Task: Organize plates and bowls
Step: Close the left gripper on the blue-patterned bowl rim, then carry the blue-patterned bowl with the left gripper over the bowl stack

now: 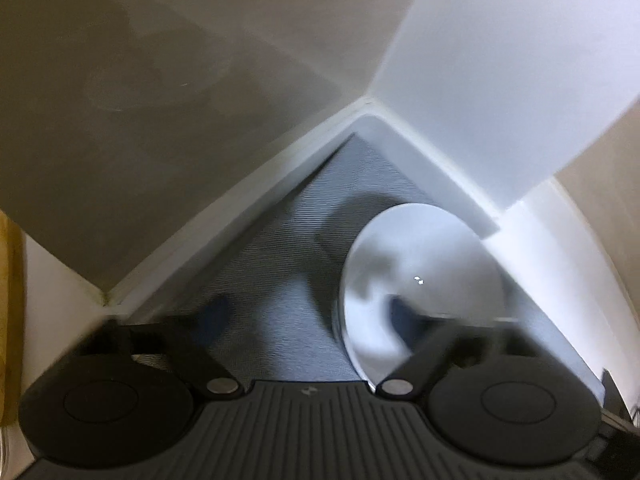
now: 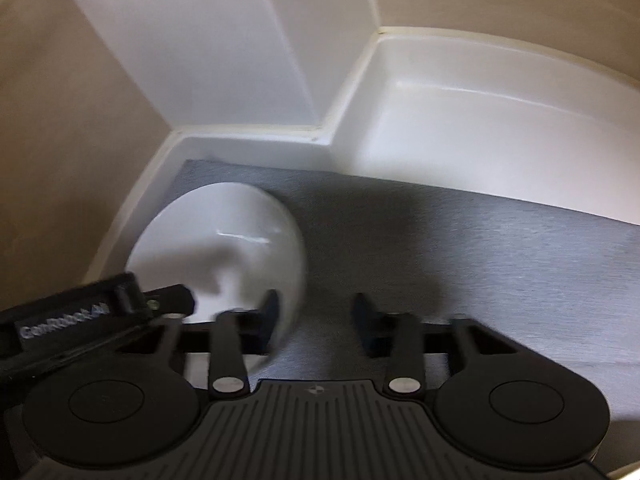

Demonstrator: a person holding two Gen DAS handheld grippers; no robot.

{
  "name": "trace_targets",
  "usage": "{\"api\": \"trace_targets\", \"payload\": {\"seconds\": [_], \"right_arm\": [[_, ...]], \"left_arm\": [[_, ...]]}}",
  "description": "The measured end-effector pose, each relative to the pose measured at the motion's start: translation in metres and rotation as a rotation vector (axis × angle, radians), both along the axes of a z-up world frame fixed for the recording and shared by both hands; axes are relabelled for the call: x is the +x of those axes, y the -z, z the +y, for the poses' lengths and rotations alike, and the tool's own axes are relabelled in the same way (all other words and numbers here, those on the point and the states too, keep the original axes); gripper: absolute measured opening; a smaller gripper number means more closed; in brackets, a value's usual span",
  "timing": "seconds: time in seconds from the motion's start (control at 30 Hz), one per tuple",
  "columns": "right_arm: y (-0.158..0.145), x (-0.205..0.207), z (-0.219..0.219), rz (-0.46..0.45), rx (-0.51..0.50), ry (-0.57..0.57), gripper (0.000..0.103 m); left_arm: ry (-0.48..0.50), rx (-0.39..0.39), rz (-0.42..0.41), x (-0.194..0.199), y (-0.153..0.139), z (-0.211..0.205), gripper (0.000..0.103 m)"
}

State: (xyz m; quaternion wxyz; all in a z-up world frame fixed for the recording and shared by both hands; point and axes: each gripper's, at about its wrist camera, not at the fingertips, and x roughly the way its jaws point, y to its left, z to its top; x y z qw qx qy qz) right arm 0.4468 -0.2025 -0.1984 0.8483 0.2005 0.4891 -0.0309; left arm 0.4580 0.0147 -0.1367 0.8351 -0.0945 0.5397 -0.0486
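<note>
A white bowl (image 1: 420, 272) sits on a grey ribbed mat (image 1: 280, 264) in the corner of a white tray (image 1: 240, 216). My left gripper (image 1: 308, 312) straddles the bowl's left rim. One finger is inside the bowl and the other is well out over the mat, so the pads are not pressing. In the right wrist view the same bowl (image 2: 224, 240) lies at the left. My right gripper (image 2: 318, 310) straddles its right rim. The left finger (image 2: 272, 308) is against the inner wall, and the right finger (image 2: 364, 312) stands apart on the mat side.
The tray's raised white walls (image 2: 248, 144) close in behind the bowl. A second white compartment (image 2: 480, 120) lies to the back right, and the grey mat (image 2: 500, 248) stretches right of the bowl. Beige panels (image 1: 120, 100) rise around the tray. The left tool's black body (image 2: 80, 320) crowds the bowl's near left.
</note>
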Motion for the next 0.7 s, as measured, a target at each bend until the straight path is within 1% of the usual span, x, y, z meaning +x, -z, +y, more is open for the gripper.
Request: {"api": "trace_targets", "payload": {"seconds": [0.03, 0.07, 0.1, 0.13, 0.3, 0.43, 0.7], "right_arm": [[-0.001, 0.0, 0.002, -0.001, 0.002, -0.009, 0.016], [-0.002, 0.0, 0.004, 0.0, -0.004, -0.017, 0.012], [-0.003, 0.0, 0.005, 0.0, -0.01, -0.018, 0.011], [-0.003, -0.001, 0.006, -0.004, -0.006, -0.02, 0.011], [-0.008, -0.004, 0.006, 0.01, -0.005, -0.009, 0.012], [-0.015, -0.01, 0.006, -0.008, -0.024, -0.008, 0.012], [-0.038, -0.028, 0.008, -0.046, -0.047, -0.001, 0.013]], "left_arm": [[0.013, -0.028, 0.01, -0.001, -0.001, 0.002, 0.044], [0.026, -0.064, 0.027, -0.002, -0.001, 0.004, 0.02], [0.039, -0.091, 0.044, -0.002, 0.0, 0.004, 0.014], [0.047, -0.088, 0.054, -0.002, 0.001, 0.004, 0.014], [0.101, -0.082, 0.051, -0.005, 0.001, 0.004, 0.012], [0.129, -0.069, 0.012, -0.014, -0.009, 0.0, 0.012], [0.162, -0.08, -0.044, -0.029, -0.035, -0.002, 0.012]]}}
